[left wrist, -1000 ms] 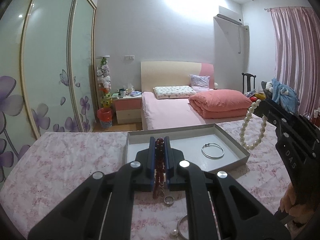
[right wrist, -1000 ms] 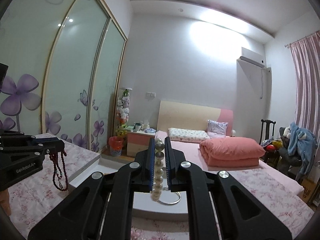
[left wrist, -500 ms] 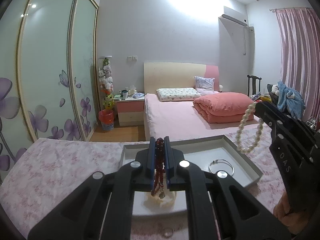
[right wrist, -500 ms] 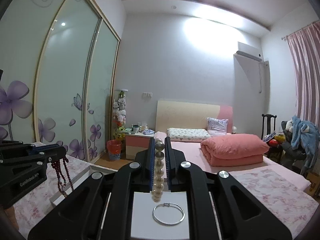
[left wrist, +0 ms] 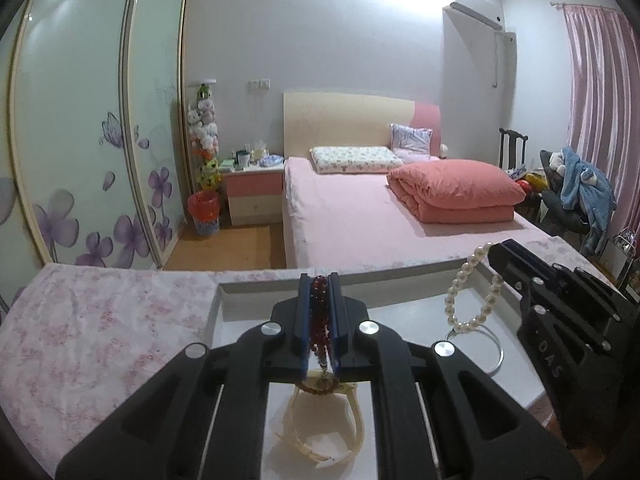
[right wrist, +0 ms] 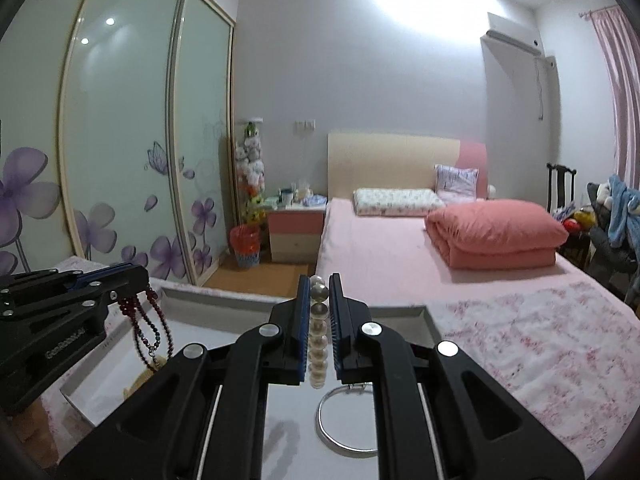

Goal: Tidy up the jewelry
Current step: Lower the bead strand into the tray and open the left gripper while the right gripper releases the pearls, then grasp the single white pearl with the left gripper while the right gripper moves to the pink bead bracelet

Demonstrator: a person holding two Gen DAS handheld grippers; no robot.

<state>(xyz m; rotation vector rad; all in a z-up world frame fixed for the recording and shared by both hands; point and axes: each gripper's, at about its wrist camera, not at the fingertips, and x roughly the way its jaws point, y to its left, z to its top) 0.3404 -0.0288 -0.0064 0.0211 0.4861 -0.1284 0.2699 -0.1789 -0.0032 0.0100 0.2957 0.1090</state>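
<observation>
The left gripper (left wrist: 319, 312) is pinched tight on a dark red bead necklace (left wrist: 319, 320), whose strands are clamped between the blue pads and hang down in loops below them. In the right wrist view the same necklace (right wrist: 150, 328) dangles above the left part of a shallow grey tray (right wrist: 428, 322). The right gripper (right wrist: 319, 320) is pinched on a white pearl bracelet (right wrist: 319, 344), the pearls stacked in a line between its pads; from the left wrist view the bracelet (left wrist: 474, 288) hangs as an open loop over the tray's right part.

The tray (left wrist: 218, 308) sits on a table covered with a pink floral cloth (left wrist: 100, 340). Lying on the tray floor are a thin silver bangle (right wrist: 344, 420), directly under the pearl bracelet, and a cream bangle (left wrist: 324, 428) under the red beads. The lowest loop of the necklace seems to reach the cream bangle, though the gripper body hides the contact.

Beyond the table stand a pink bed (left wrist: 380, 216) with a folded coral quilt (left wrist: 456, 192), and a wardrobe with purple flower doors (left wrist: 80, 140).
</observation>
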